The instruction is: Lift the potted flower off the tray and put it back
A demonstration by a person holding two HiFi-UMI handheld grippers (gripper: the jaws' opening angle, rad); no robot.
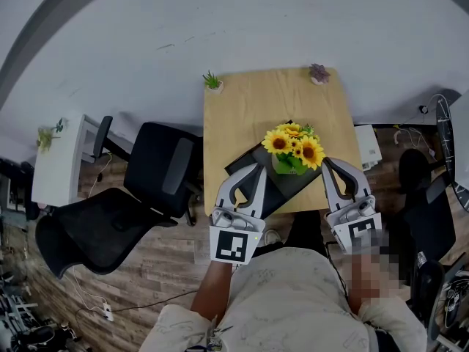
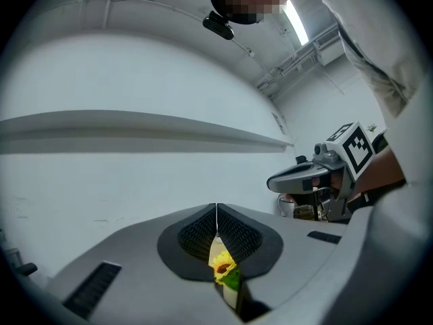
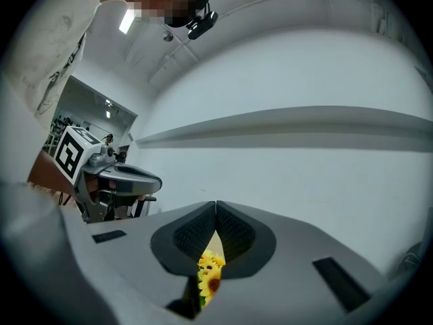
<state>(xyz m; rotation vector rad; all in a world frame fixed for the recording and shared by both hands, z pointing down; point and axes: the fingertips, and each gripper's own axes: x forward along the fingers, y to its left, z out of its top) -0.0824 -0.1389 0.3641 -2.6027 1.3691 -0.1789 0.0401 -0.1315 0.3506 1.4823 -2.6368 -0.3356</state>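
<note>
The potted flower (image 1: 294, 147), a bunch of yellow sunflowers in a small pot, stands on a black tray (image 1: 287, 187) near the front edge of a wooden table (image 1: 249, 108). My left gripper (image 1: 258, 166) is shut and empty, just left of the pot over the tray. My right gripper (image 1: 326, 161) is shut and empty, just right of the blooms. In the left gripper view the pads (image 2: 203, 232) meet, and a sunflower (image 2: 222, 268) shows below them. In the right gripper view the pads (image 3: 233, 232) also meet above the sunflowers (image 3: 210, 273). Neither gripper touches the plant.
Two small potted plants (image 1: 212, 81) (image 1: 319, 72) stand on the table's far corners. Black office chairs (image 1: 157, 171) (image 1: 88, 233) sit left of the table, and a white side table (image 1: 58, 160) stands further left. A white box (image 1: 368, 147) lies at the table's right edge.
</note>
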